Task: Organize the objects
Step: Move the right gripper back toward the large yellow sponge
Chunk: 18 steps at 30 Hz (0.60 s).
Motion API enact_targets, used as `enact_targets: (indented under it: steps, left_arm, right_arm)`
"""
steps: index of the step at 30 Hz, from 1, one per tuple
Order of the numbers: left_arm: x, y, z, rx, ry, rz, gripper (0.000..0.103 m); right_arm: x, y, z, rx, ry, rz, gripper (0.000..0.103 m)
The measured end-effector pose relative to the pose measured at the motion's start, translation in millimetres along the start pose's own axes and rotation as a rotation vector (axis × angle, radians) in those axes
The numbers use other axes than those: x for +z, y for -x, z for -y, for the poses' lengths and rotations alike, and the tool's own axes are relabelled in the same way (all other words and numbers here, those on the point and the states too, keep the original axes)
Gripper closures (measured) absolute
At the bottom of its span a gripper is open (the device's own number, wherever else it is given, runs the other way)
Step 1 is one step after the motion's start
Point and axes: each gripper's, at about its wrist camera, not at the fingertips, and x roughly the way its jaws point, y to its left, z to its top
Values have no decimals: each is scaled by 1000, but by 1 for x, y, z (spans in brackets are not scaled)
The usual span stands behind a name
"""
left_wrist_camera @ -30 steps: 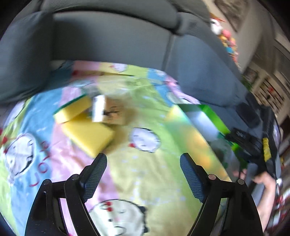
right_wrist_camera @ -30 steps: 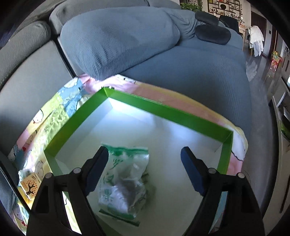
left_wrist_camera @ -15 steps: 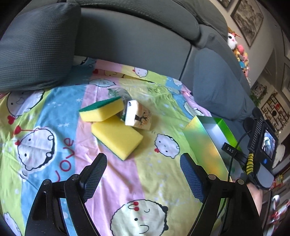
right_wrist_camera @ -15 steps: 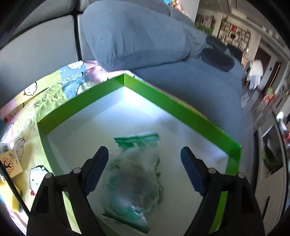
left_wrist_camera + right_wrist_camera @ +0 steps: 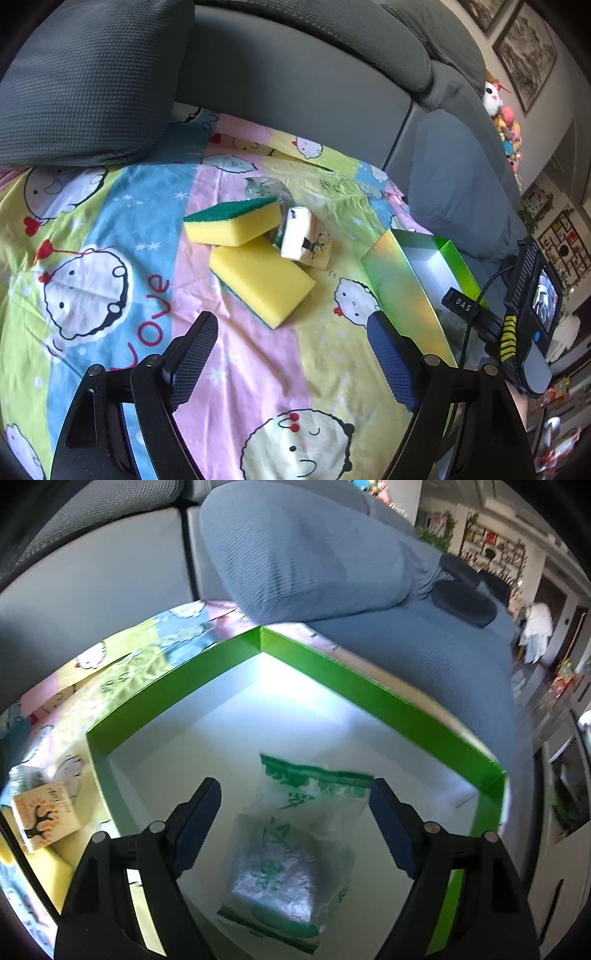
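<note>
Spread wide and gripping nothing, both pairs of our fingers hang over the sofa. Our right gripper [image 5: 295, 823] stands above the green box [image 5: 369, 698], and the clear green-printed packet [image 5: 291, 845] lies flat on the box's white floor, below the gap between the jaws, which do not touch it. A second ago the packet sat lower and nearer the left-hand finger; now it lies between them and the box's far corner has swung toward the middle, so we have slid sideways over the box. We judge the packet delivered and this hand free.

Our left gripper [image 5: 291, 354] hovers over the cartoon-print sheet [image 5: 110, 229], left of the box. Its view has cleared from blur and steadied on the remaining pile: a yellow sponge [image 5: 262, 280] lying flat, a second sponge with a green scouring face [image 5: 232, 221] resting partly on it, a small white printed carton [image 5: 306, 240] tilted against both, and a crinkled clear wrapper [image 5: 266, 186] behind. These still lie outside the box.

Sponges look soft and squashable, the carton stiff-edged, the packet slippery and crumpled, the box walls glossy card.
</note>
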Motion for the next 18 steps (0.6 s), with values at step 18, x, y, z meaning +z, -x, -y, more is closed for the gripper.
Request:
enact_targets:
  steps: [18]
  left_arm:
    - [6, 4, -23, 21, 77, -5, 20]
  right_arm:
    - [-2, 39, -10, 135, 19, 55, 8]
